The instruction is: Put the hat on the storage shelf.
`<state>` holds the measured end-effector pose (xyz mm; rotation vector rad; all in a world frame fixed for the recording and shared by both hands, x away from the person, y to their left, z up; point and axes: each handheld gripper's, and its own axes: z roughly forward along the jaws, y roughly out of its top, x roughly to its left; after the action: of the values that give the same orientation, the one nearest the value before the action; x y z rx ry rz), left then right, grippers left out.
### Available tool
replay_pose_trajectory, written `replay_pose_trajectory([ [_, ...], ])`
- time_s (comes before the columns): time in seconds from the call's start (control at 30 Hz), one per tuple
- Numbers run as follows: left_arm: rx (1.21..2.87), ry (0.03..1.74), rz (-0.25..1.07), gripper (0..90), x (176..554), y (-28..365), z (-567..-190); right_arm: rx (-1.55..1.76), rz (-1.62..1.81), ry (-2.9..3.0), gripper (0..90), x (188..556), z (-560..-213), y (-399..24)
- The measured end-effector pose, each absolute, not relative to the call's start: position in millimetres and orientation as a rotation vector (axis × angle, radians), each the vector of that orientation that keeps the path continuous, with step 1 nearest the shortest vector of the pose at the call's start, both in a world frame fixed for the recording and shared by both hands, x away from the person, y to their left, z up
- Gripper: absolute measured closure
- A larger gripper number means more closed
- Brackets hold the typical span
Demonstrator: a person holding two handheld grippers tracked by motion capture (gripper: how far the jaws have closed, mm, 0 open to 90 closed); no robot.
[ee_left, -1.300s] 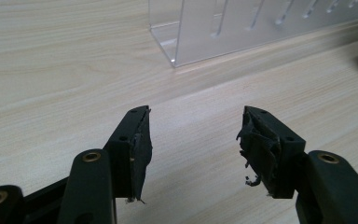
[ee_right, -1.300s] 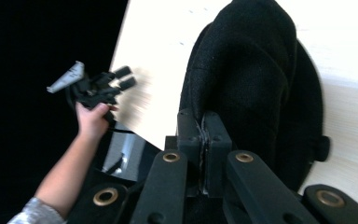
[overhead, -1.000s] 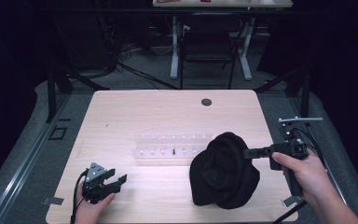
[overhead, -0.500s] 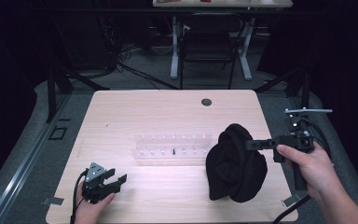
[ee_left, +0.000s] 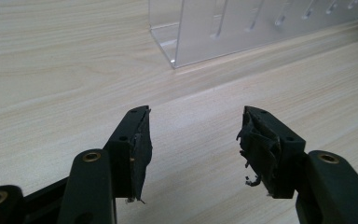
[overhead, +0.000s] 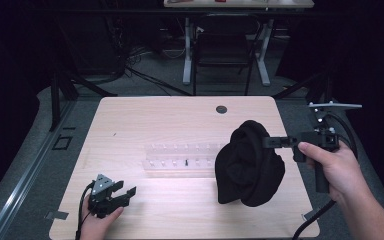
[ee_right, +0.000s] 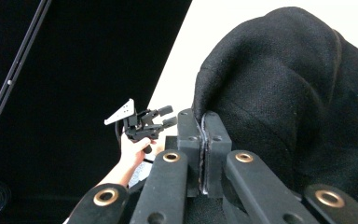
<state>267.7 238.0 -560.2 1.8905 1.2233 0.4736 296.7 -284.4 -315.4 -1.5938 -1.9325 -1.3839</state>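
A black knitted cloth (overhead: 250,165) hangs bunched above the right part of the wooden table (overhead: 145,120), held by its upper edge. My right gripper (overhead: 266,142) is shut on that edge; in the right gripper view the jaws are pressed together (ee_right: 204,116) with the black cloth (ee_right: 284,84) draped over and beyond them. Low at the table's front left corner, my left gripper (overhead: 127,192) is open, its jaws wide apart (ee_left: 193,135) over bare wood with nothing between them. It also appears far off in the right gripper view (ee_right: 161,116).
A clear plastic rack (overhead: 180,157) lies across the table's middle, its corner (ee_left: 242,28) just ahead of the left gripper; the cloth covers its right end. A small dark round hole (overhead: 221,109) sits near the far edge. A chair (overhead: 225,50) stands beyond the table.
My right gripper has lifted the black cloth and carried it to the right, so it now hangs in a longer bunch. The left gripper has stayed put.
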Motion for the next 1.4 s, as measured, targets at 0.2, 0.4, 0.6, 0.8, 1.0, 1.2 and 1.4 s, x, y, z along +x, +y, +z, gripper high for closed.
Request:
replay_pose_trajectory([
  [0.2, 1.891, 1.222, 0.473, 43.3, 267.6, 237.8, -560.0, -1.592, -1.385, -1.939, 88.6, 302.0, -307.7, -278.2],
  [0.4, 1.891, 1.22, 0.473, 43.3, 267.6, 238.0, -559.9, -1.595, -1.402, -1.938, 88.6, 307.7, -300.1, -271.7],
  [0.6, 1.889, 1.22, 0.472, 43.3, 268.0, 237.9, -559.9, -1.589, -1.406, -1.966, 88.6, 315.1, -291.2, -261.4],
  [0.8, 1.886, 1.219, 0.474, 43.3, 268.2, 237.8, -560.1, -1.573, -1.413, -1.985, 88.6, 324.5, -282.5, -246.6],
  [1.0, 1.888, 1.217, 0.469, 43.3, 268.3, 239.0, -559.4, -1.557, -1.421, -1.997, 88.6, 336.4, -279.9, -230.2],
  [1.2, 1.879, 1.218, 0.473, 43.2, 269.1, 239.8, -559.6, -1.556, -1.422, -1.987, 88.6, 349.4, -282.4, -216.1],
  [1.4, 1.886, 1.215, 0.464, 43.0, 269.4, 240.7, -558.9, -1.552, -1.422, -1.989, 88.6, 361.8, -284.1, -202.6],
])
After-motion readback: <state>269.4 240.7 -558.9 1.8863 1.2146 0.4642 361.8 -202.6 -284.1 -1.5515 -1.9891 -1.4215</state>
